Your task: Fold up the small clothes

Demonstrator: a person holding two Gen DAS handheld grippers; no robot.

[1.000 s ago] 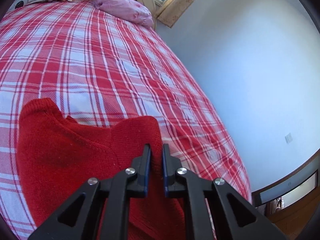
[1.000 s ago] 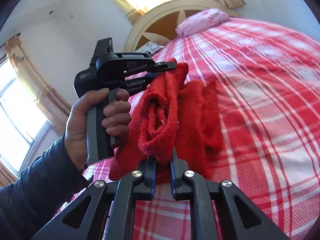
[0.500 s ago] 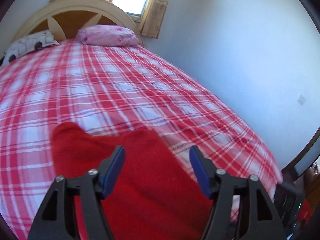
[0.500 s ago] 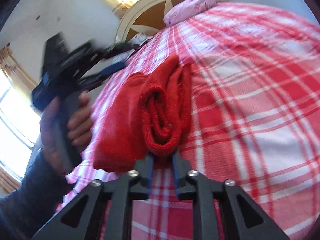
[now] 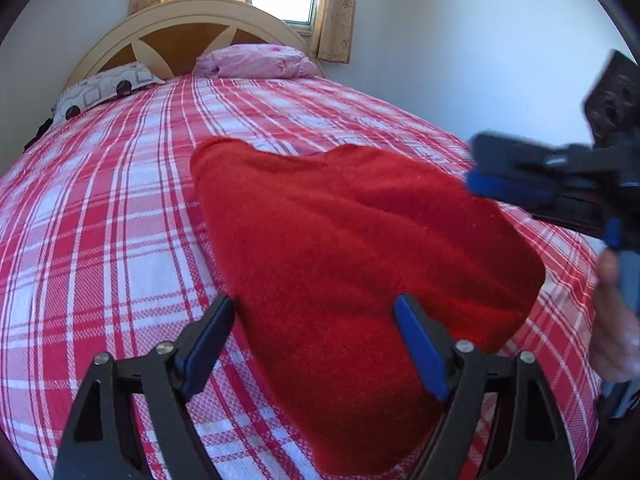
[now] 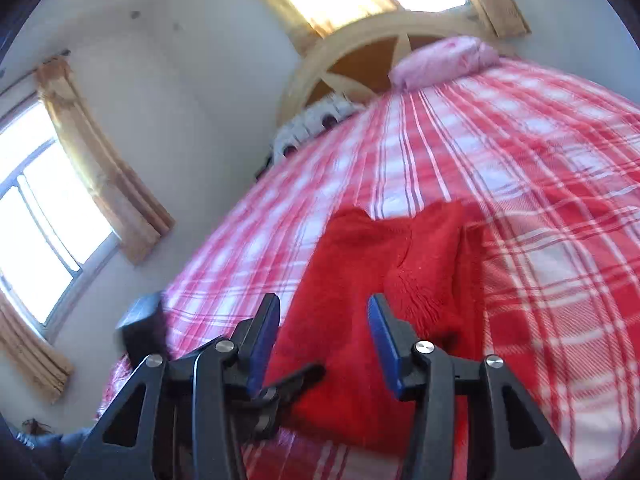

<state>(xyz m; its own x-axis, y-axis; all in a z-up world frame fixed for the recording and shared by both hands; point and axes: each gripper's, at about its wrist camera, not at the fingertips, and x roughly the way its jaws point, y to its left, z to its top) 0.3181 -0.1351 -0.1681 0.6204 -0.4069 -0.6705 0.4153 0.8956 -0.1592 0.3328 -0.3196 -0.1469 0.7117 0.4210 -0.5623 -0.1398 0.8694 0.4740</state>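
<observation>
Left wrist view: red sweater folded on plaid bed

I saw my left gripper (image 5: 314,346) spread wide above the red sweater (image 5: 360,264). My right gripper (image 6: 322,338) gaped too, holding nothing. The sweater's near edge was cut off behind the fingers (image 5: 420,344).

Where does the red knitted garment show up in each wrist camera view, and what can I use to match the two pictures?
Left wrist view: the red knitted garment fills the centre and lower right, lying on the plaid bedspread.
Right wrist view: the garment sits at lower centre, with a folded flap on its right side.
Shared landmark: the pink pillow against the arched headboard.
</observation>
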